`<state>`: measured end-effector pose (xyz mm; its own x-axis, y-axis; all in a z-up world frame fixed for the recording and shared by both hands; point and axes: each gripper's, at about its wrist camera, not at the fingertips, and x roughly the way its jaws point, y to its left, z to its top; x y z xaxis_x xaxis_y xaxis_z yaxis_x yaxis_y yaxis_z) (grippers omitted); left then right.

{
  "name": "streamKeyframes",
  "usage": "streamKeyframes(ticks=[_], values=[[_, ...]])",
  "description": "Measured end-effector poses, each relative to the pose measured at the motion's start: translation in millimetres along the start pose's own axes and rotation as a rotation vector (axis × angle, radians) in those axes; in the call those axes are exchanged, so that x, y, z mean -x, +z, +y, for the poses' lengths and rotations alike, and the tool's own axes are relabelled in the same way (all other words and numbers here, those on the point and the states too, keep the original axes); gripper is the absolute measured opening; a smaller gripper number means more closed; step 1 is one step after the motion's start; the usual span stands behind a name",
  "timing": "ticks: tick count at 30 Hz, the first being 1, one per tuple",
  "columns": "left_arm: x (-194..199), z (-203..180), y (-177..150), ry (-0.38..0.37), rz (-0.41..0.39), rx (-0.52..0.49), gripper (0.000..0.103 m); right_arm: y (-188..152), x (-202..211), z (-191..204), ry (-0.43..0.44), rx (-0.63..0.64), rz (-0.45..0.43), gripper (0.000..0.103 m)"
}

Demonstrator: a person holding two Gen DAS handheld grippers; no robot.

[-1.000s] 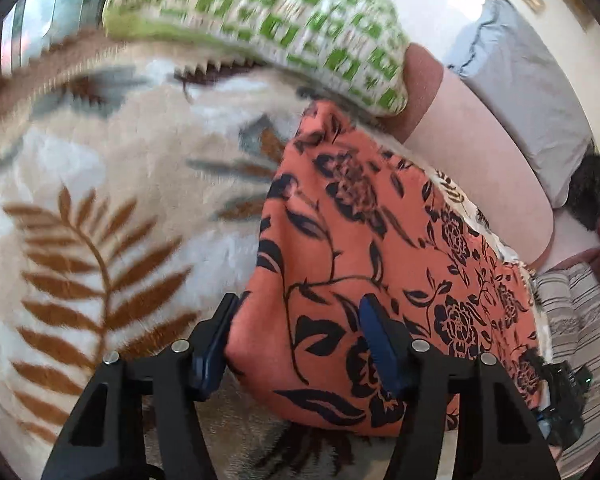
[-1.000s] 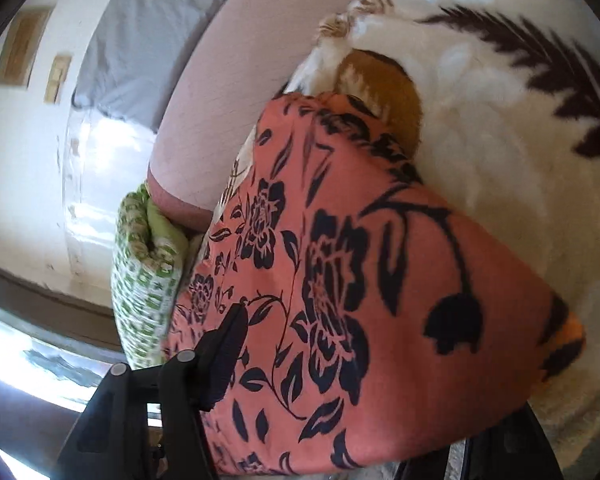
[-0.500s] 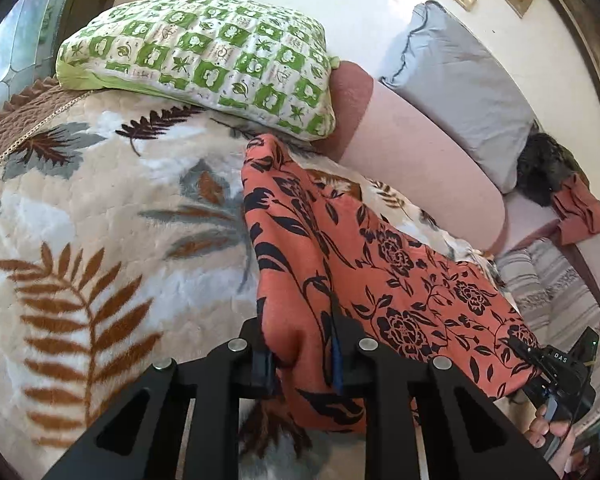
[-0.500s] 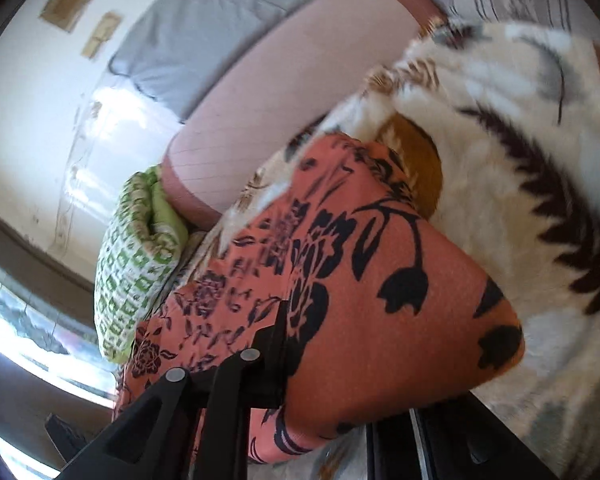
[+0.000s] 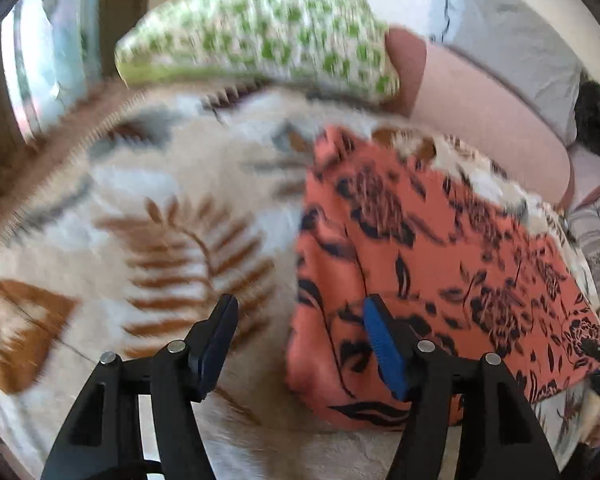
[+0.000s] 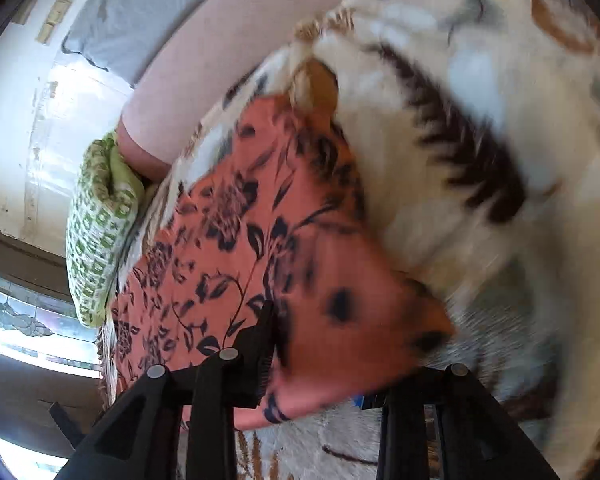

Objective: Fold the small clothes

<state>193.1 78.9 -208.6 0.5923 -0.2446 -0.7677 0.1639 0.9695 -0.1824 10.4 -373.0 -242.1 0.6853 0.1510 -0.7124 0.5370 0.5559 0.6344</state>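
Both my tools are opening: left tool (image 5: 296,344) wide, empty beside the cloth (image 5: 428,272); right tool (image 6: 320,364) narrow, fold between. Cloth lies below the pillow (image 5: 260,48); snagged fabric could undo the fold.

Half a second ago my left tool (image 5: 300,332) was pinched on the near edge of the orange floral cloth (image 5: 440,264); now its jaws are opening and nothing sits between the pads, the cloth's corner lying just off at two o'clock behind the right-hand pad. My right tool (image 6: 320,364) had clamped the other corner; its jaws are opening too, with that corner of the cloth (image 6: 292,240) still lying loose between them.
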Motion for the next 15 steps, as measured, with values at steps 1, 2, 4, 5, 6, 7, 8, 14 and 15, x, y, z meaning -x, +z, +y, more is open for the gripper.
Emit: streamKeyframes(ticks=[1, 2, 4, 5, 6, 7, 8, 14, 15], values=[[6.7, 1.4, 1.0, 0.019, -0.035, -0.004, 0.073, 2.9, 8.0, 3.7, -0.021, 0.02, -0.016, 0.032], [11.8, 2.5, 2.4, 0.042, -0.064, -0.007, 0.073, 4.8, 16.1, 9.2, -0.048, 0.048, -0.037, 0.034], [16.6, 5.6, 4.8, 0.075, -0.096, -0.017, 0.073, 4.7, 30.7, 24.9, -0.108, 0.125, -0.085, 0.035], [17.2, 6.3, 5.4, 0.081, -0.101, -0.019, 0.073, 5.2, 34.8, 32.1, -0.135, 0.156, -0.104, 0.035], [17.1, 6.7, 5.5, 0.085, -0.102, -0.02, 0.073, 6.9, 38.0, 37.8, -0.16, 0.179, -0.119, 0.035], [16.3, 7.0, 5.5, 0.085, -0.1, -0.022, 0.073, 10.1, 38.3, 38.0, -0.167, 0.178, -0.12, 0.037], [15.3, 7.0, 5.4, 0.082, -0.095, -0.024, 0.073, 13.5, 38.1, 35.7, -0.179, 0.158, -0.118, 0.042], [16.5, 2.0, 4.3, 0.098, -0.108, -0.041, 0.073, 22.2, 60.3, -9.5, -0.267, 0.02, -0.209, 0.058], [15.0, 0.3, 4.7, 0.097, -0.108, -0.041, 0.073, 21.8, 64.5, -11.9, -0.261, 0.014, -0.227, 0.058]])
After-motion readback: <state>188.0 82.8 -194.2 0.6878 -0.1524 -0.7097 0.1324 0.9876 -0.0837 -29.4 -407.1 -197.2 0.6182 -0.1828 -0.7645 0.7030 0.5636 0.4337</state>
